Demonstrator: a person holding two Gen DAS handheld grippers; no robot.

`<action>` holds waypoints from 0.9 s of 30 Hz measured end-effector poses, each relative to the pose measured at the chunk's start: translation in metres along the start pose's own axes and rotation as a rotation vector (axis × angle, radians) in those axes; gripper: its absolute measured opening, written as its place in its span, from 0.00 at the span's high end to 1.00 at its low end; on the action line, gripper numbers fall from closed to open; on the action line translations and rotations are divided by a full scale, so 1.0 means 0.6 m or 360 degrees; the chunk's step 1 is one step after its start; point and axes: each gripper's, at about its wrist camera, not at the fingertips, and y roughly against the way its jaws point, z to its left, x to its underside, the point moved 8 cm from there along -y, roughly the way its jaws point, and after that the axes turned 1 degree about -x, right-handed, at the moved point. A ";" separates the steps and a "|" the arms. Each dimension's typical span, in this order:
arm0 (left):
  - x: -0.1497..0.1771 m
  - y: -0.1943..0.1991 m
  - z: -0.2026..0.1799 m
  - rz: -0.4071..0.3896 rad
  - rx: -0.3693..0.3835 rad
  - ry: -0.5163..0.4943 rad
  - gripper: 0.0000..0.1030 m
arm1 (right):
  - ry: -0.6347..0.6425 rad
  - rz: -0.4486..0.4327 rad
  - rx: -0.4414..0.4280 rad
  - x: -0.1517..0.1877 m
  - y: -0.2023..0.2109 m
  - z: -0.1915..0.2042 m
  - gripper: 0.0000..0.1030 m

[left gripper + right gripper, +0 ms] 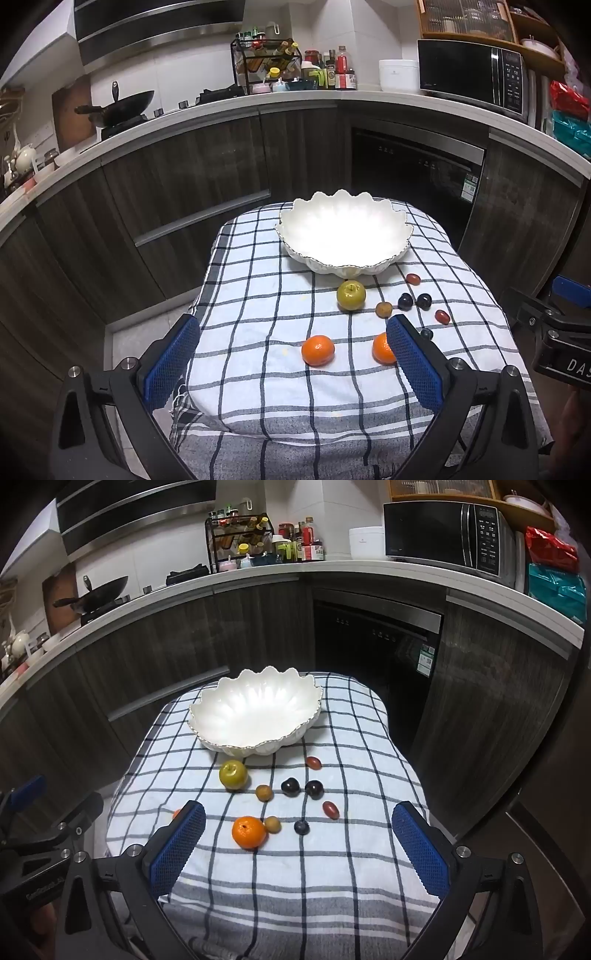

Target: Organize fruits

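A white scalloped bowl (343,232) (255,712) stands empty at the far end of a checked cloth (258,295) (351,775). In front of it lie a green apple (351,294) (233,774), two oranges (318,350) (382,349) (249,832), two dark plums (290,787) (314,789), small brown and red fruits (264,792) (330,809) and a blueberry (301,827). My left gripper (295,339) hovers open near the table's front, nothing between its fingers. My right gripper (299,819) is open too, above the near fruits.
The small table stands in a kitchen corner with dark cabinets (177,192) and a dishwasher (376,646) behind it. On the counter are a wok (125,107), a spice rack (266,62) and a microwave (447,535). The other gripper's body shows at each view's edge.
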 end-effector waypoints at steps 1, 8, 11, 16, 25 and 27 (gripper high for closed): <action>0.000 0.000 0.000 -0.0002 0.0001 0.0000 0.00 | -0.0009 -0.0003 -0.0009 0.000 0.000 0.000 0.00; -0.011 0.008 0.000 -0.0015 0.0005 -0.0002 0.00 | -0.0014 0.0001 -0.0017 0.000 0.001 0.000 0.00; -0.010 0.010 0.002 -0.0018 0.0008 0.0002 0.00 | -0.0012 -0.0003 -0.0008 0.000 0.001 0.000 0.00; -0.010 0.004 0.003 -0.0013 0.0000 -0.0004 0.00 | -0.0016 -0.0003 -0.0014 -0.001 0.000 -0.001 0.00; -0.009 0.003 0.005 -0.0012 -0.0003 -0.0005 0.00 | -0.0018 -0.0004 -0.0014 0.000 0.000 -0.001 0.00; -0.008 0.003 0.005 -0.0014 0.0000 -0.0006 0.00 | -0.0017 -0.0004 -0.0013 0.000 0.001 -0.001 0.00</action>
